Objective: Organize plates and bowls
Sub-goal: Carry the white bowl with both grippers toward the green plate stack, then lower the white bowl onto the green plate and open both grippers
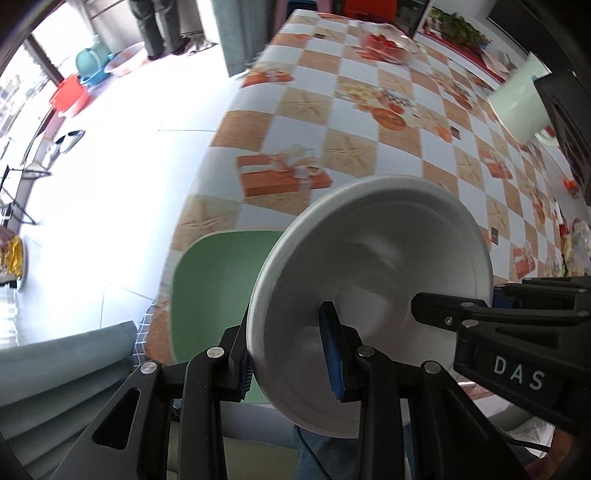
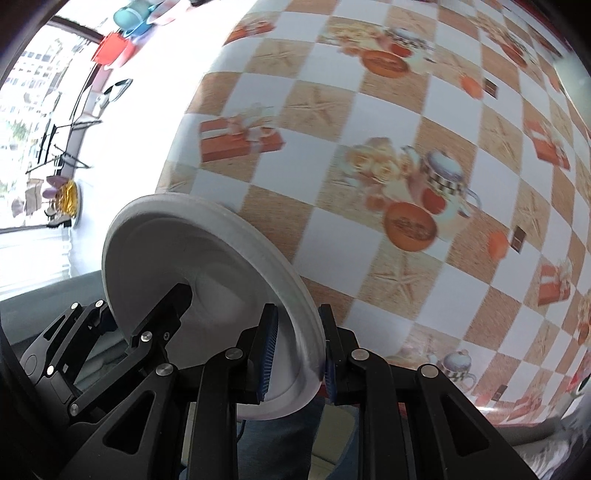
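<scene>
**Both tongs clamped on one white bowl above the chequered table**

The left gripper [image 1: 291, 360] has its blue pads closed on the rim of a white bowl [image 1: 384, 258], one pad outside the wall and one inside; the bowl stands on edge, its hollow facing the lens; the right gripper [image 2: 297, 354] pinches the same bowl [image 2: 192, 254] at the opposite rim, pads either side of the lip, and its black body shows in the left view at 4 o'clock, marked DAS; in the right view the left gripper's black frame sits at 8 o'clock, reaching into the hollow.

Just behind the bowl, at 8 o'clock of it in the left view, lies a pale green plate [image 1: 214, 291] with rounded corners, resting near the table's edge.

The table [image 1: 369, 122] wears a glossy cloth of white and tan squares printed with starfish, orange gift boxes and teapots; at 2 o'clock in the left view a pale mint container [image 1: 521, 107] stands near a dark appliance, and a red-and-clear dish [image 1: 384, 46] is blurred at 1 o'clock.

Beyond the table's edge the floor [image 1: 110, 184] is bright white tile; at 10 o'clock sit a red basin [image 1: 70, 94], a teal basin and a pink one; a person's dark trouser legs [image 1: 155, 26] stand at 11 o'clock; windows glare along the left rim.
</scene>
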A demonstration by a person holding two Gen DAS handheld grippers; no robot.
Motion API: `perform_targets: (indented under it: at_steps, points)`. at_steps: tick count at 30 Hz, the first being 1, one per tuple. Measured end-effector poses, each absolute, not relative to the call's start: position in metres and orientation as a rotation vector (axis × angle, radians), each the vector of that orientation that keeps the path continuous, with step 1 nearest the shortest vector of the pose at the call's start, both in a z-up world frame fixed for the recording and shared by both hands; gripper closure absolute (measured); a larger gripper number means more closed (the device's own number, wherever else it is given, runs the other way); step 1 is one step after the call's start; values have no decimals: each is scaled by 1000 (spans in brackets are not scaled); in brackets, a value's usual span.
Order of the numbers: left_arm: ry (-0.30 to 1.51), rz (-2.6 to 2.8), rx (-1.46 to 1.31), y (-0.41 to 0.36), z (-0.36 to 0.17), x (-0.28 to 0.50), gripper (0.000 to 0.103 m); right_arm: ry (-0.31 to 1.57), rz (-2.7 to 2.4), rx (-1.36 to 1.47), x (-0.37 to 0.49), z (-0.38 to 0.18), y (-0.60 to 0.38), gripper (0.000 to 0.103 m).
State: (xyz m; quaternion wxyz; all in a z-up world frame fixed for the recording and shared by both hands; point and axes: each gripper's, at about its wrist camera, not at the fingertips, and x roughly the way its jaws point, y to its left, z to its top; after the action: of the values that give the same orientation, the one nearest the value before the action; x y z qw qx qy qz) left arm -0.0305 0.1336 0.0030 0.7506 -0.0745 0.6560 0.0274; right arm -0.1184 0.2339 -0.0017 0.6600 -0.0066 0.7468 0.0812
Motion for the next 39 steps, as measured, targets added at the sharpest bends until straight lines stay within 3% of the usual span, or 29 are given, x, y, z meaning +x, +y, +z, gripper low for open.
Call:
perform_targets:
  at_steps: [16, 32, 36, 39]
  points:
    - [1460, 215, -254, 192, -10, -56, 68, 1729, 304, -113, -112, -29, 304, 79]
    - [1520, 218, -264, 198, -37, -52, 68, 1781, 296, -139, -102, -63, 317, 78]
    - [1518, 222, -252, 198, -38, -51, 61, 1780, 308, -149, -102, -62, 318, 78]
    - [1492, 242, -221, 199, -33, -53, 47, 1773, 309, -144, -102, -59, 313, 78]
